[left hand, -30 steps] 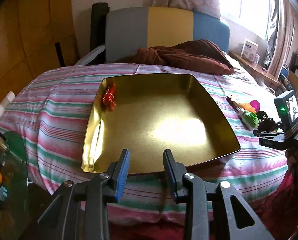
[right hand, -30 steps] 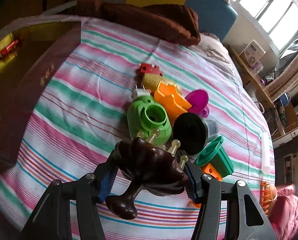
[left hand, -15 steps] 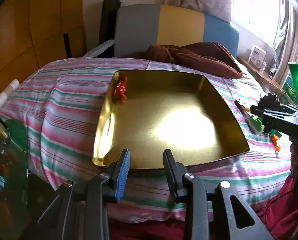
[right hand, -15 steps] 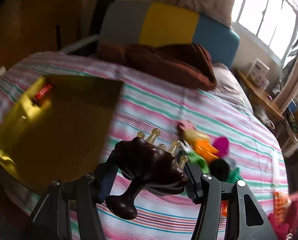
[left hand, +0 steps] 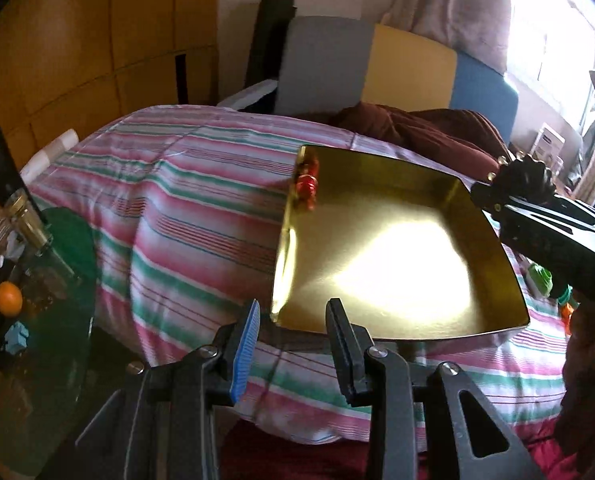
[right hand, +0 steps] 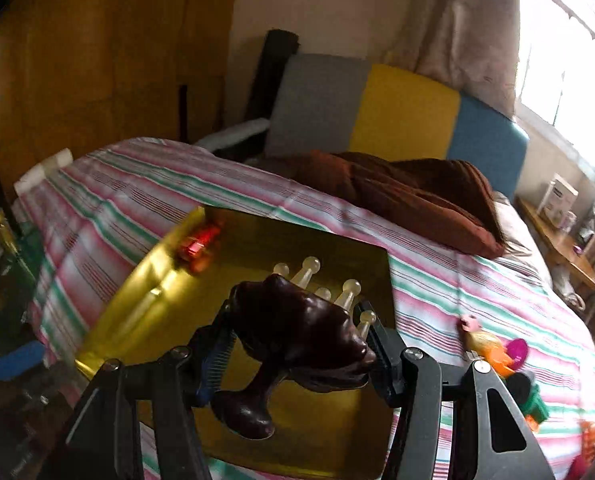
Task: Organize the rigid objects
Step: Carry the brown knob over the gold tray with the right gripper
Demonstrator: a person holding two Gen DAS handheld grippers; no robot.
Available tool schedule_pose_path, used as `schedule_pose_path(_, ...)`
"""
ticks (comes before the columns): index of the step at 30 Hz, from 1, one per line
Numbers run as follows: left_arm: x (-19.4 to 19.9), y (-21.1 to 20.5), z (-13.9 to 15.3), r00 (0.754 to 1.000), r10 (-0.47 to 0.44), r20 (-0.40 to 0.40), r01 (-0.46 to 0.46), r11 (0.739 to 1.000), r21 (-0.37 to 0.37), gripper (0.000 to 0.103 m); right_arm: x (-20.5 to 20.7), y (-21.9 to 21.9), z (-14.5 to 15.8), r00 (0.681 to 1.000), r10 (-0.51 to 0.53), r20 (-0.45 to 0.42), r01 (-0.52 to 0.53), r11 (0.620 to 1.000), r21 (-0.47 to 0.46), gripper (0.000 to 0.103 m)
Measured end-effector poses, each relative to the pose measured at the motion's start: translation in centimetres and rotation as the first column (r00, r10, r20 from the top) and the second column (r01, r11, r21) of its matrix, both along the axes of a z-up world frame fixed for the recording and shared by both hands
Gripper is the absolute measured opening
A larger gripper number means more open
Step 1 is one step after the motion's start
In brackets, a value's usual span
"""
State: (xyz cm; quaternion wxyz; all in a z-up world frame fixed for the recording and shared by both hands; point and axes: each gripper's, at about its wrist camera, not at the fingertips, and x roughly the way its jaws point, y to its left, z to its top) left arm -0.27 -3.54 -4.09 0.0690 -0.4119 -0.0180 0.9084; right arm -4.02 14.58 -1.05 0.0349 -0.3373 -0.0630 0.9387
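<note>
A gold metal tray [left hand: 397, 264] lies on the striped bed, with a red toy [left hand: 307, 186] in its far left corner. My left gripper [left hand: 293, 340] hovers at the tray's near left corner, open, with nothing between its fingers. My right gripper [right hand: 299, 320] is shut on a dark brown wooden massager [right hand: 297, 332] with pale knobs and hangs over the tray [right hand: 145, 308]. In the left wrist view that massager [left hand: 527, 170] shows above the tray's right rim. The red toy [right hand: 199, 242] also shows in the right wrist view.
Several colourful plastic toys [right hand: 497, 352] lie on the bed right of the tray, a green one [left hand: 539, 280] among them. A brown blanket [right hand: 417, 196] is bunched at the headboard. A glass side table [left hand: 37, 320] with an orange ball [left hand: 7, 298] stands on the left.
My right gripper has carried the massager up and leftward from the toy pile to above the tray. My left gripper has shifted left, so the tray now sits further right in its view.
</note>
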Motion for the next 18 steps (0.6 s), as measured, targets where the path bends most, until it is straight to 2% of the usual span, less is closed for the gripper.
schedule_pose_path(8,-0.3,-2.0,-0.3,0.999,0.047,0.005,-0.047,0.999,0.011,0.034,-0.9,-3.2,0.4,0.998,0.064,-0.021,-0.065,0.998,-0.016,0.059)
schedule_pose_path(18,-0.8,-3.2,-1.1,0.997,0.069,0.028,-0.070,0.997,0.030,0.034,-2.1,-4.8,-0.6,0.995,0.095,0.008,-0.095,0.995,-0.011,0.059)
